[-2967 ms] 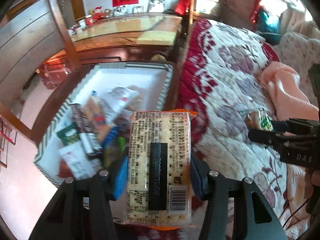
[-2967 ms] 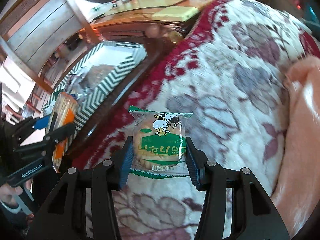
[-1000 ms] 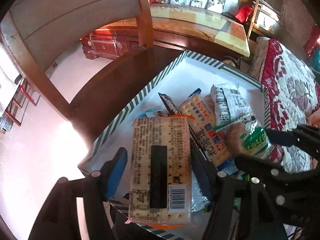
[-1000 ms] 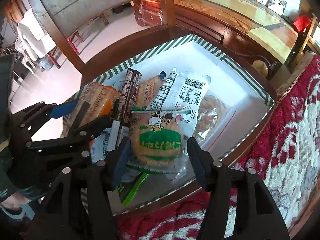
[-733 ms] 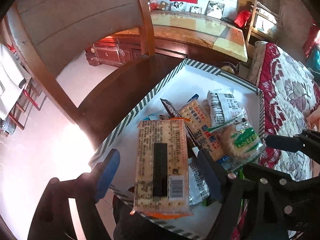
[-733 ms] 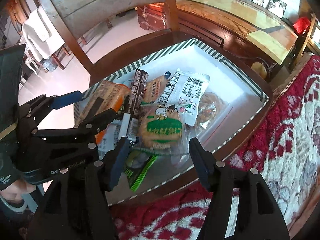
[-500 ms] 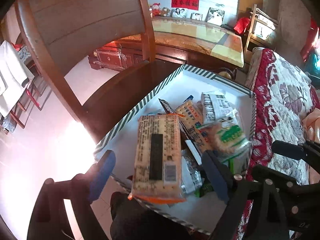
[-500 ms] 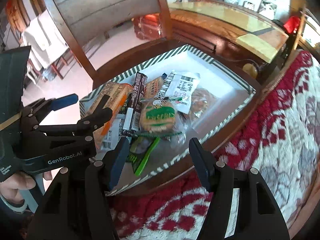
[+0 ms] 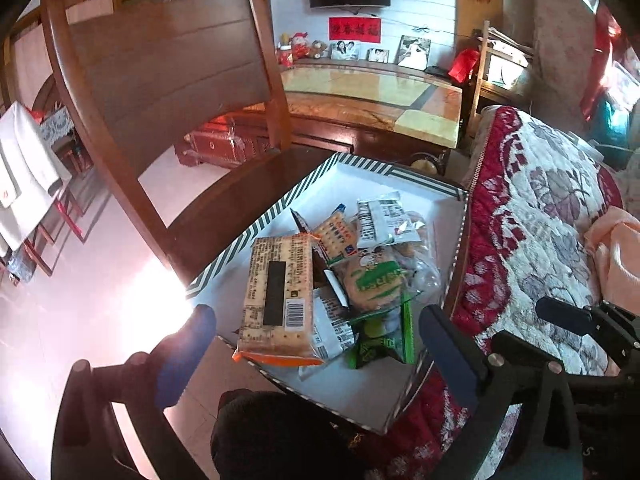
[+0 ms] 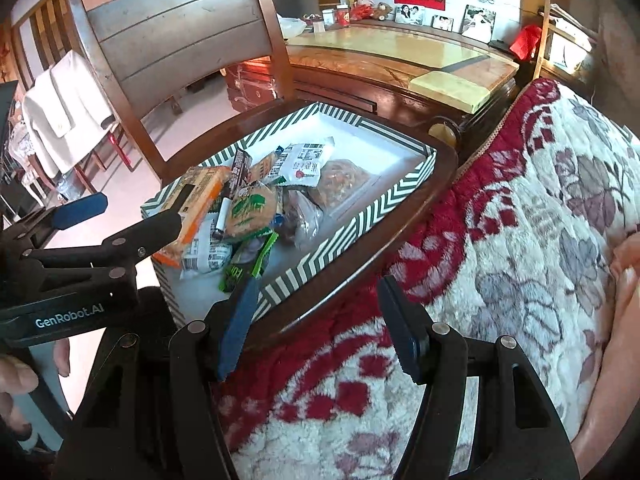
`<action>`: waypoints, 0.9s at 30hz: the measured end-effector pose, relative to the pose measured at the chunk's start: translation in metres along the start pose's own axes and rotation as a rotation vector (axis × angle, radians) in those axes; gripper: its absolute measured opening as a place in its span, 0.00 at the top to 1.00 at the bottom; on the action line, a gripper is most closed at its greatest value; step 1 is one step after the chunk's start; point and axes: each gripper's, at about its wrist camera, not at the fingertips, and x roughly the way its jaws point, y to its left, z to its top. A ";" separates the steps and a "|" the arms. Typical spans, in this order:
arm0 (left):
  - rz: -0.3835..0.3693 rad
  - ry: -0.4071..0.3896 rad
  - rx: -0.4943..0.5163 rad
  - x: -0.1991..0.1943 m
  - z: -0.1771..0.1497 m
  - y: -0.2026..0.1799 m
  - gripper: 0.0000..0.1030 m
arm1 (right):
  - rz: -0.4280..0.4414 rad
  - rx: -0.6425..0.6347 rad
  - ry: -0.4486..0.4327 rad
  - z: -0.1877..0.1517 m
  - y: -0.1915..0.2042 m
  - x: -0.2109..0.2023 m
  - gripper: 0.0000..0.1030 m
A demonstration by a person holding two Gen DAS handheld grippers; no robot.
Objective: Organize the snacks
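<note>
A white box with a green-striped rim [image 9: 256, 232] [image 10: 340, 240] sits on a dark wooden seat and holds several snack packs. The long cracker pack [image 9: 278, 300] [image 10: 200, 196] lies on the pile at the box's near left. Beside it, on top, rests the round rice cracker in its green wrapper [image 9: 376, 280] [image 10: 250, 210]. My left gripper [image 9: 316, 356] [image 10: 116, 218] hangs above the box's near edge, its jaws opening wide, with nothing between them. My right gripper [image 10: 320, 324] [image 9: 580, 324] is open and empty, over the blanket's edge beside the box.
A wooden chair back [image 9: 160, 80] rises behind the box. A red and white floral blanket [image 10: 520, 220] covers the right side, with a pink cloth [image 9: 616, 248] on it. A long wooden cabinet with a yellow top [image 10: 420, 68] stands beyond. A hand [image 10: 16, 376] holds the left gripper.
Both snacks were let go into the box: the cracker pack by the left gripper, the green rice cracker by the right. Both grippers opened and drew back, the right one over the blanket.
</note>
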 end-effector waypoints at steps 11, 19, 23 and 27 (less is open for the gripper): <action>-0.032 0.013 0.005 -0.013 -0.003 -0.006 0.00 | -0.007 0.022 -0.026 -0.005 -0.008 -0.020 0.39; -0.028 -0.001 0.016 -0.019 -0.005 -0.007 0.00 | -0.009 0.008 -0.016 -0.006 -0.002 -0.021 0.39; -0.027 -0.008 0.013 -0.020 -0.005 -0.006 0.00 | -0.012 -0.003 -0.014 -0.005 0.002 -0.022 0.39; -0.027 -0.005 0.013 -0.020 -0.005 -0.005 0.00 | -0.011 -0.003 -0.010 -0.004 0.003 -0.021 0.39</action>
